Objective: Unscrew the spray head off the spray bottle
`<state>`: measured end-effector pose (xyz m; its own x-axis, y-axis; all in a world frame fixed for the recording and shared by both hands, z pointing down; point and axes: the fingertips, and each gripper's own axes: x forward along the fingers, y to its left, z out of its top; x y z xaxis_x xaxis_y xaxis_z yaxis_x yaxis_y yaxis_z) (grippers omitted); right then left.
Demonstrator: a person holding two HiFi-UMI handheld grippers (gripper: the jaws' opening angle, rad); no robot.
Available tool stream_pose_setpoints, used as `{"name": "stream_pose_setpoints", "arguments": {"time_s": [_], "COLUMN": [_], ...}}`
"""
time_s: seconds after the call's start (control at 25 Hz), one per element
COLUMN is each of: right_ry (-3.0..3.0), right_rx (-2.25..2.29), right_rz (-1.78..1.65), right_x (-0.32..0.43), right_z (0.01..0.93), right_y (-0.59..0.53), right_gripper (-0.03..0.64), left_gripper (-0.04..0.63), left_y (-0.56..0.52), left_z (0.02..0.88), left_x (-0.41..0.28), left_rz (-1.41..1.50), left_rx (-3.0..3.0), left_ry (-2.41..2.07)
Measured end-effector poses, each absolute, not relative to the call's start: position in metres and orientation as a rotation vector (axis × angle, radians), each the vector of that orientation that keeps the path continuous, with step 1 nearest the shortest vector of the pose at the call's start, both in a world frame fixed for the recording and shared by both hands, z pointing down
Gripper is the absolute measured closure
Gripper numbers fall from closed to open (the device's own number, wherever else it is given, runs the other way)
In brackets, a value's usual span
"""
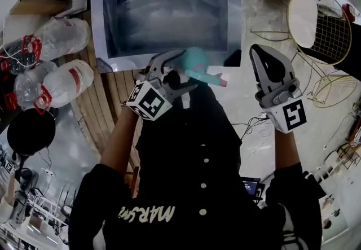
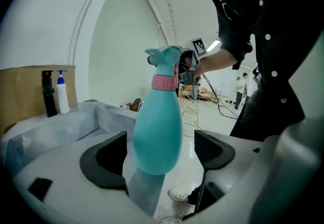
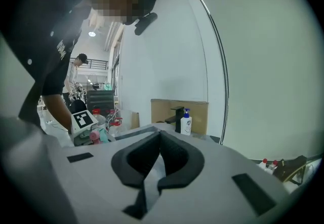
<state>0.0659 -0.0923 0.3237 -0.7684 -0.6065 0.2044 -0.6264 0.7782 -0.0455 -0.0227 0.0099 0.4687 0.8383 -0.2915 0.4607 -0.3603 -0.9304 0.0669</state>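
Head view: the left gripper [image 1: 177, 73] is raised in front of the person's black shirt [image 1: 192, 147]. The teal plastic pear-shaped spray bottle [image 1: 196, 61] lies in it, in the air just off the near edge of a large grey rectangular tub [image 1: 101, 17]. The right gripper [image 1: 262, 57] is held well apart to the right.

Left gripper view: the jaws stand wide apart. The bottle's rounded base sits between them with a gap on either side, so neither pad presses it. What bears the bottle is not clear, perhaps the gripper's body below. Its teal spray head [image 2: 163, 56], above a pink collar [image 2: 164, 82], points away from the gripper.

Right gripper view: the jaws are closed together with nothing between them. Beyond them a white pump bottle [image 3: 186, 122] stands beside a brown cardboard box [image 3: 197, 109].
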Motion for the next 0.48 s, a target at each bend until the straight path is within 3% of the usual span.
{"name": "stream_pose_setpoints", "arguments": {"time_s": [0.48], "right_ry": [-2.861], "right_rx": [0.919], "right_rz": [0.224], "right_x": [0.070], "right_z": [0.339], "right_y": [-0.086], "right_gripper": [0.604], "left_gripper": [0.190], "left_y": [-0.009], "left_z": [0.499], "left_x": [0.014], "left_rz": [0.770], "left_rx": [2.921], "left_ry": [-0.407]}}
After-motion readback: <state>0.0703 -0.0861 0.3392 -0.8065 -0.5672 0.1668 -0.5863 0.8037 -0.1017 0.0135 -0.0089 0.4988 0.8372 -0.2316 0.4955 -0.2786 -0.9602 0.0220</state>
